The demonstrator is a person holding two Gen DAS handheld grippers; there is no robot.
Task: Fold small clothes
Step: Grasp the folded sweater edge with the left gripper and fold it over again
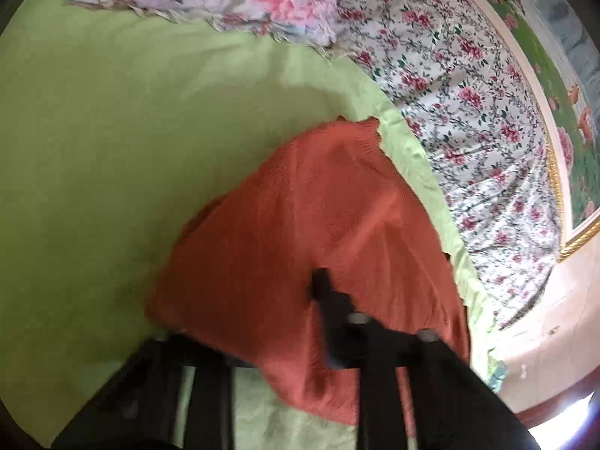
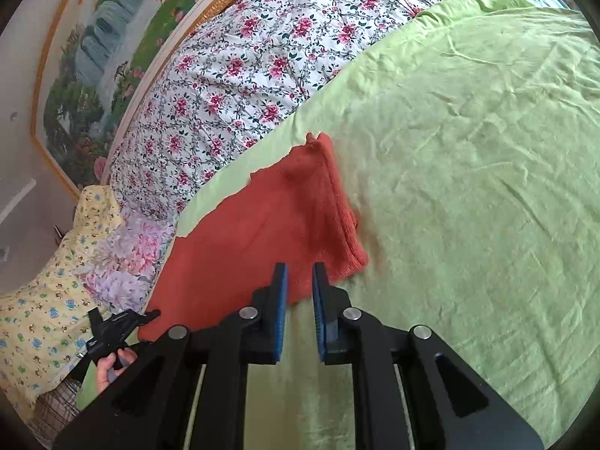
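Note:
A small rust-orange knit garment [image 1: 318,217] lies on a light green sheet [image 1: 93,131]. In the left wrist view my left gripper [image 1: 300,322] is shut on the garment's near edge; the cloth drapes over one finger and hides it, and the view is blurred. In the right wrist view the same garment [image 2: 255,232] stretches from the centre towards the lower left. My right gripper [image 2: 300,273] stands slightly open with blue pads, its tips at the garment's near edge, nothing pinched between them. The left gripper [image 2: 146,317] shows at the lower left, at the garment's corner.
A white floral quilt [image 2: 243,63] lies behind the green sheet [image 2: 468,187]. A purple-pink floral pillow [image 2: 131,255] and yellow patterned cloth [image 2: 41,318] are at the left. A framed landscape picture [image 2: 105,48] hangs on the wall. Open green sheet spreads right.

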